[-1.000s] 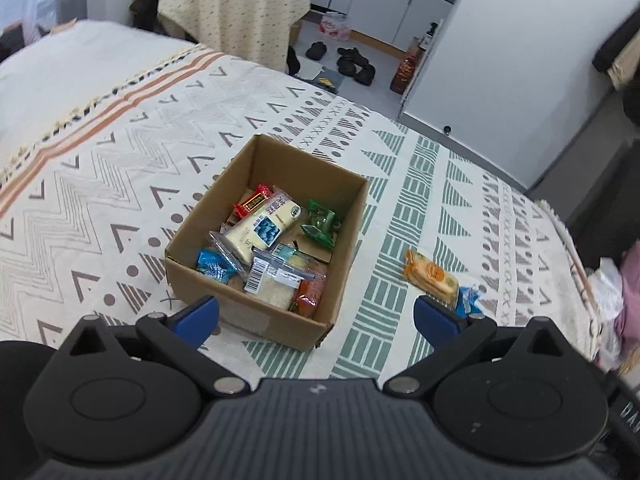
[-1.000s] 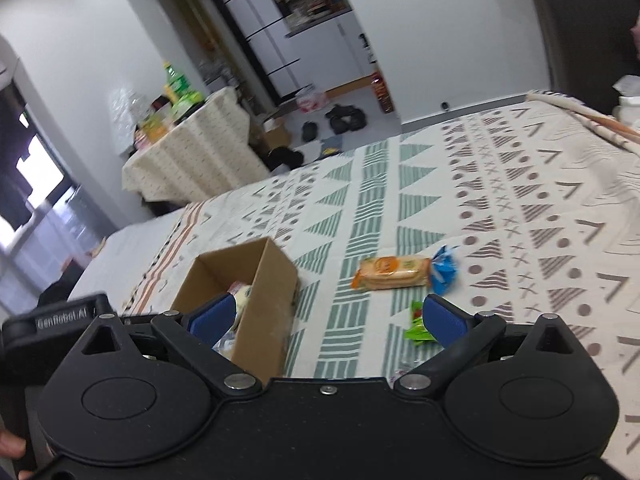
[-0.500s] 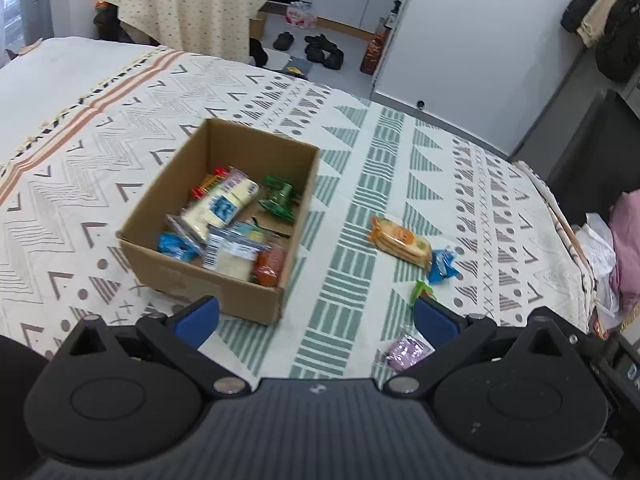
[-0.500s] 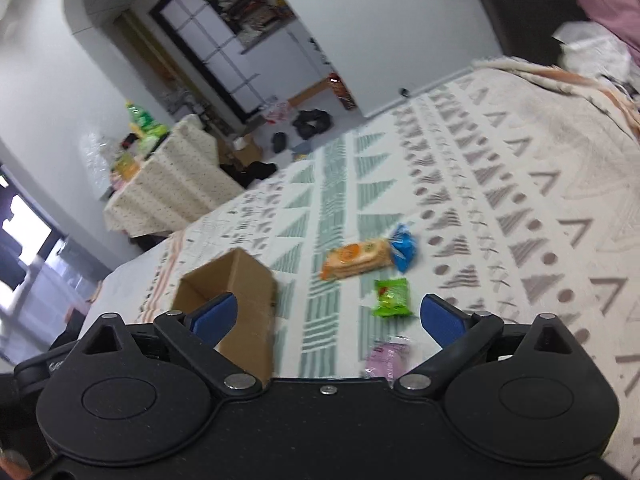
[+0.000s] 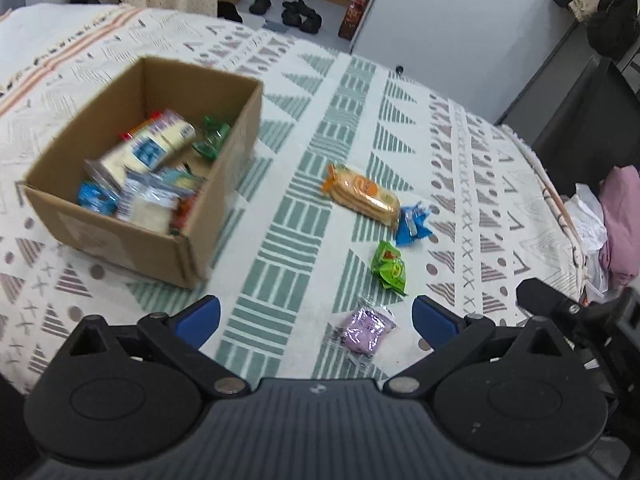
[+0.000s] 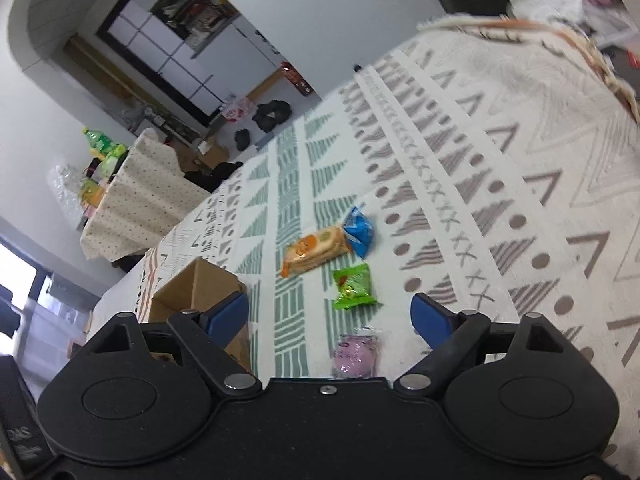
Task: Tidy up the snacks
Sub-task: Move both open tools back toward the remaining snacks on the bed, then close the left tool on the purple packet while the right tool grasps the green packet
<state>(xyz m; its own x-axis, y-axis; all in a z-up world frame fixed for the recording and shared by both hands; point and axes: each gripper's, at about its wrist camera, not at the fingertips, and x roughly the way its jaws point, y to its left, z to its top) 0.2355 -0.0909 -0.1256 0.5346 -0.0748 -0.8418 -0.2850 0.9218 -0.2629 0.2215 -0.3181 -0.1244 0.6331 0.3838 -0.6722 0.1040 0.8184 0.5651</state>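
Observation:
A cardboard box [image 5: 224, 200] with several snack packs inside stands on the patterned bedspread [image 5: 320, 128]; it also shows in the right wrist view [image 6: 192, 292]. To its right lie an orange cracker pack [image 5: 362, 194], a blue packet [image 5: 412, 226], a green packet [image 5: 389, 267] and a purple wrapped sweet [image 5: 365, 330]. The right wrist view shows the cracker pack [image 6: 316, 250], blue packet [image 6: 360, 232], green packet [image 6: 354, 288] and purple sweet [image 6: 356, 354] too. My left gripper [image 5: 316, 316] is open and empty. My right gripper [image 6: 330, 314] is open and empty, above the purple sweet.
The bedspread's right edge [image 5: 560, 208] drops toward pink and white clothes [image 5: 616, 220]. A white wall panel [image 5: 460, 24] and shoes on the floor [image 5: 296, 14] lie beyond. A cloth-covered table [image 6: 136, 200] with bottles stands at the far left.
Both grippers have moved right and closer to the loose snacks. The box has shifted left in both views. The purple sweet now lies between the fingers of each gripper.

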